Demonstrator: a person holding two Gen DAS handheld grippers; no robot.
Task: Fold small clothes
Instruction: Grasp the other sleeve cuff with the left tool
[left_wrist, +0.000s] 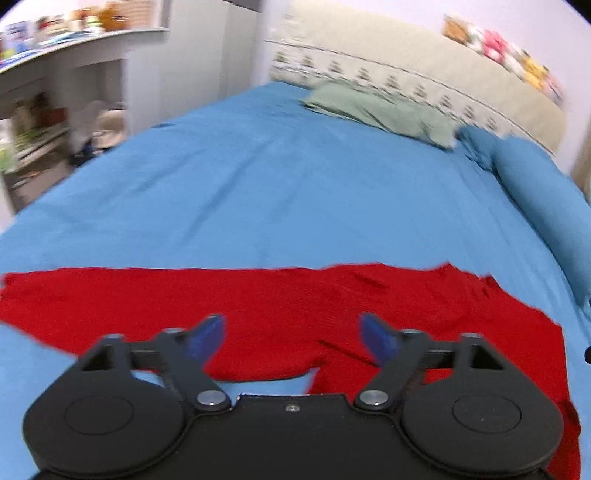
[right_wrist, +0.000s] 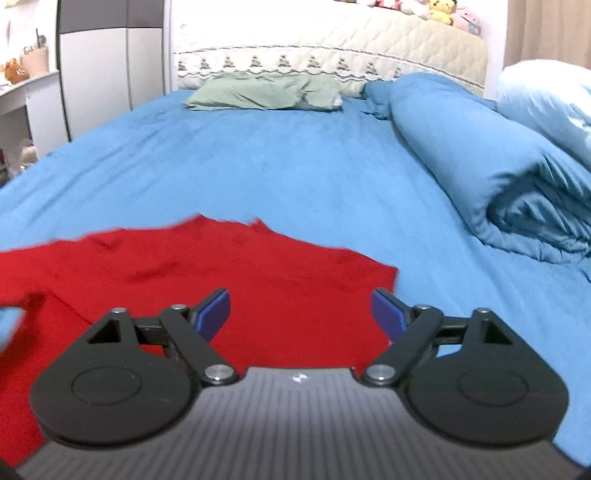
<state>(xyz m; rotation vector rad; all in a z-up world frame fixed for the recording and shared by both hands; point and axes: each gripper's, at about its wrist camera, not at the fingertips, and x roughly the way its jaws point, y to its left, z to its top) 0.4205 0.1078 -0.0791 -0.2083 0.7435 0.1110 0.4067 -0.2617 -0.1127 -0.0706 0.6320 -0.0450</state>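
A red knitted garment (left_wrist: 258, 295) lies spread flat on the blue bed sheet (left_wrist: 258, 184). It also shows in the right wrist view (right_wrist: 221, 266), where its right edge ends near the right finger. My left gripper (left_wrist: 293, 332) is open and empty, hovering over the garment's near edge. My right gripper (right_wrist: 301, 314) is open and empty above the garment's right part. Both have blue fingertips (left_wrist: 208, 338) spread wide apart.
A green pillow (right_wrist: 266, 92) lies at the head of the bed by the quilted headboard (right_wrist: 332, 44). A rolled blue duvet (right_wrist: 480, 155) lies along the right side. Shelves (left_wrist: 55, 110) and a cabinet stand left of the bed.
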